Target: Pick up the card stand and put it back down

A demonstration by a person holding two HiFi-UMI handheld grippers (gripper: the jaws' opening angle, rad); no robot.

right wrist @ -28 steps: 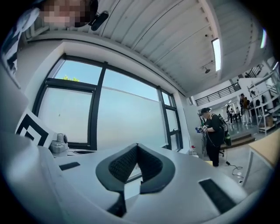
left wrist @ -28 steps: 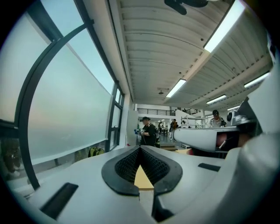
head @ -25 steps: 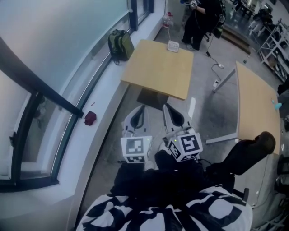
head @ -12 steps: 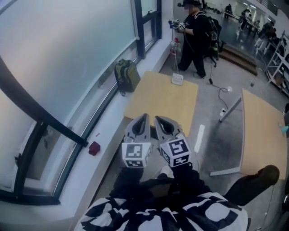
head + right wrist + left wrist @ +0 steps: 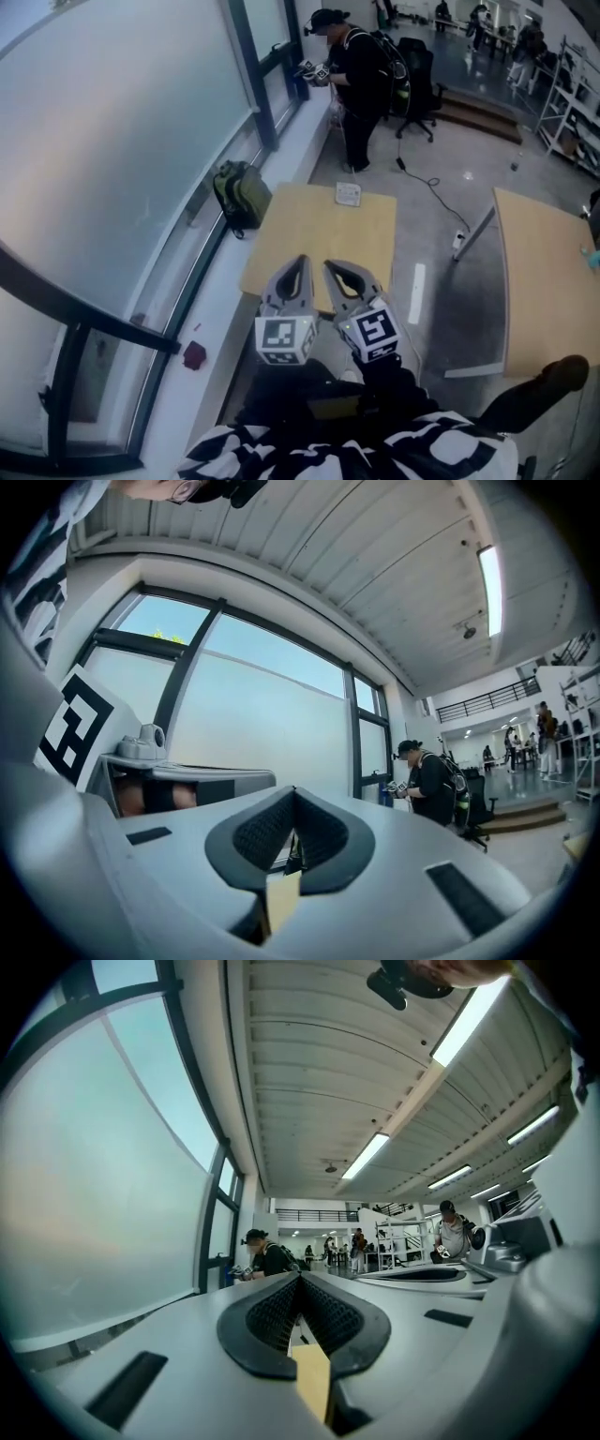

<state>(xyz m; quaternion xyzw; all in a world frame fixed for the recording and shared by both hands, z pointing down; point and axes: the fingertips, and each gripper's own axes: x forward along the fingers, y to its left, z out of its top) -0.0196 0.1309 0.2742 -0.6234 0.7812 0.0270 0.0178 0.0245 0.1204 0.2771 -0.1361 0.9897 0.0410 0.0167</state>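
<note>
Currently card stand point(image 5: 348, 194) sits near far edge of surface point(image 5: 300, 246), well apart from claws. Left claw point(image 5: 301, 262) and right claw point(image 5: 329, 266) closed, empty. Stand probably light, stiff, tippy; best pinched across upright panel.

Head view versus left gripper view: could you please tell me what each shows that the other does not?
Only the head view shows the small white card stand at the far edge of the wooden table, the green backpack and a small red item below the large window. Only the left gripper view shows the ceiling light strips. Both show the left claw, shut, that window and a person in black standing beside it.
</note>
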